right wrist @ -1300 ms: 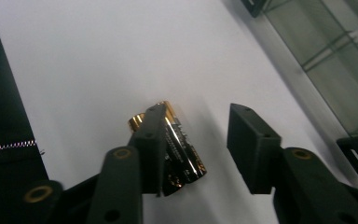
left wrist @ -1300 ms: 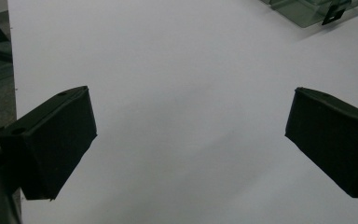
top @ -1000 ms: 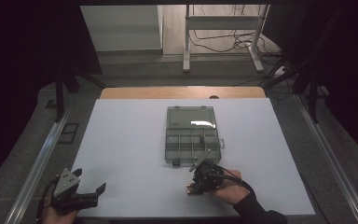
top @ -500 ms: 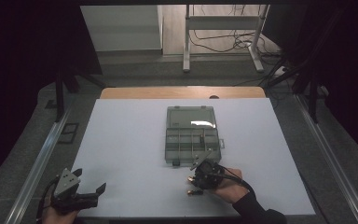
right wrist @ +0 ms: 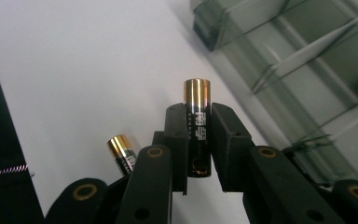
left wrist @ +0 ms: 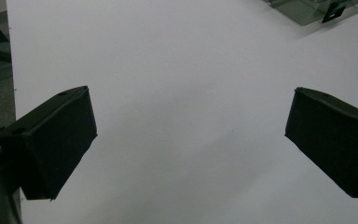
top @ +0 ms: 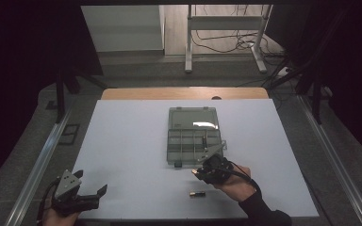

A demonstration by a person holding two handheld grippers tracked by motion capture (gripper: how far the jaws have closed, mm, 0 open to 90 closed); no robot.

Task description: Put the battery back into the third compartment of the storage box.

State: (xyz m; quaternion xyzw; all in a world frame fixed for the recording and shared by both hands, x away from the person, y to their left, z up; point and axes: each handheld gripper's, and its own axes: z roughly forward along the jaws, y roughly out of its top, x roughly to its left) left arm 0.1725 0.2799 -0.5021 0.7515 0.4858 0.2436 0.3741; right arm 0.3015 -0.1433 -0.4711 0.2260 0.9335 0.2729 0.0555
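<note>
The right gripper [right wrist: 198, 140] is clamped on a black-and-gold battery [right wrist: 197, 126], whose gold end stands clear above the jaws, and hovers just off the near edge of the open clear compartment box [top: 192, 136] at the middle of the desk [top: 122, 141]. A second battery [top: 197, 193] lies on the desk toward its near edge, close beside the right hand [top: 233, 183]; it seems to be the same kind, though it is small in the high view. The left gripper [top: 82, 197] sits at the near left corner with its jaws wide apart over bare desk.
</note>
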